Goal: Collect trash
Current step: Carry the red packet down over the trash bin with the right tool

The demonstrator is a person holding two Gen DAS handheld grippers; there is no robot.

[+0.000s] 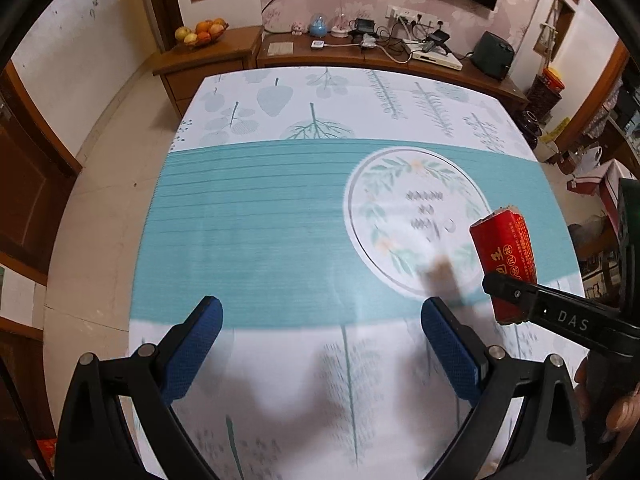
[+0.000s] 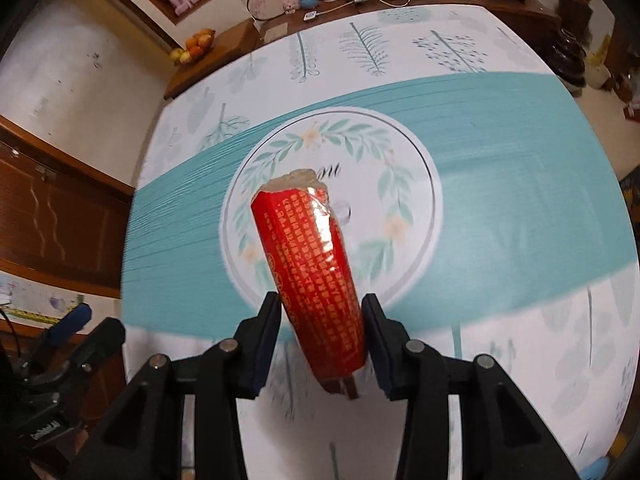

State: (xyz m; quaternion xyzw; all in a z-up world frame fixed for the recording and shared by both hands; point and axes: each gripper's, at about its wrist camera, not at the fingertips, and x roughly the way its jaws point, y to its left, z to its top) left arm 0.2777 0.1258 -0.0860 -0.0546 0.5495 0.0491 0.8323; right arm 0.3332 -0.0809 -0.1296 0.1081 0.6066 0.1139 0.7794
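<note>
The right gripper (image 2: 320,340) is holding a red printed snack wrapper (image 2: 312,276) near its lower end, its jaws closing partway onto the sides so the pack is standing up and away from the camera, its torn top pointing over the round wreath motif (image 2: 416,184) of the tablecloth. Gripped low like this, the wrapper is hanging clear above the surface (image 1: 256,224), probably so it can be carried off as trash. The left gripper (image 1: 320,344) is hovering beside it, jaws spread wide with nothing between them, likely being kept free for another piece. No bin is showing in either view.
</note>
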